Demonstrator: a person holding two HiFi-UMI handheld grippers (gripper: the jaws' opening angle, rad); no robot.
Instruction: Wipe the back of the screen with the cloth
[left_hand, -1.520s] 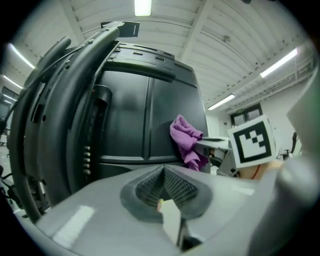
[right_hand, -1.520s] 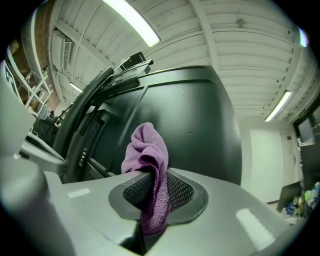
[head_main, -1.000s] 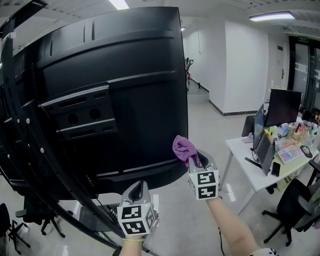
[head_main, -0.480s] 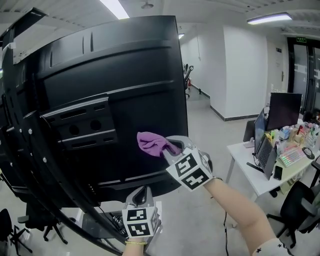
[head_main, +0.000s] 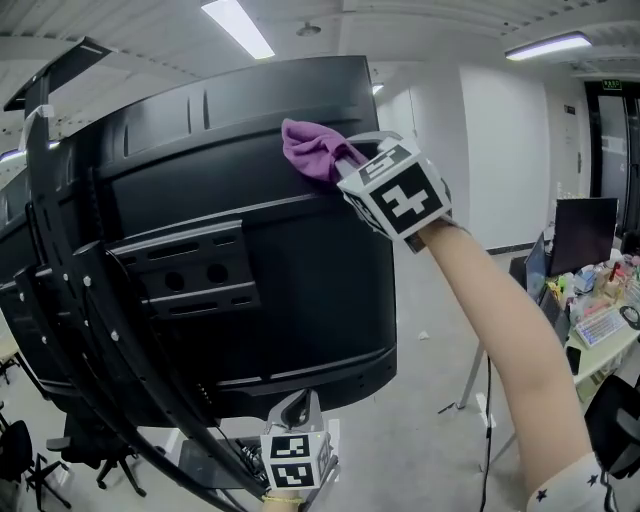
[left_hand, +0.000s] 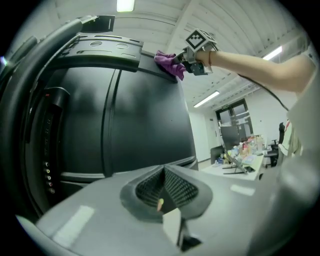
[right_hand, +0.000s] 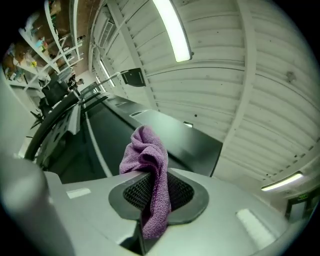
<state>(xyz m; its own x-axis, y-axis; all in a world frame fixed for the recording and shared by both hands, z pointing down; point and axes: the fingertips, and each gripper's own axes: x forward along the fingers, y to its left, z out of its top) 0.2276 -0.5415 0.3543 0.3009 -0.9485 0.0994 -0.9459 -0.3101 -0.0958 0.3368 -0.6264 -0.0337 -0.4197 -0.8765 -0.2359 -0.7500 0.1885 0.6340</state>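
The big black back of the screen (head_main: 230, 250) fills the left and middle of the head view. High near its top right edge, my right gripper (head_main: 345, 160) is shut on a purple cloth (head_main: 310, 148), which presses against the panel. The right gripper view shows that cloth (right_hand: 145, 160) bunched between the jaws, with the screen's top edge (right_hand: 165, 132) behind it. In the left gripper view the cloth (left_hand: 169, 62) touches the screen's upper corner (left_hand: 125, 55). My left gripper (head_main: 296, 412) hangs low under the screen's bottom edge, jaws shut and empty (left_hand: 161, 200).
A curved black stand frame (head_main: 80, 330) runs down the left. A white desk (head_main: 590, 340) with a monitor (head_main: 582, 232) and clutter stands at the right, an office chair (head_main: 615, 420) below it. Open floor (head_main: 430, 420) lies under the raised arm.
My right gripper has swept the purple cloth up the back panel, from the lower right to the top right edge. The left gripper has stayed low.
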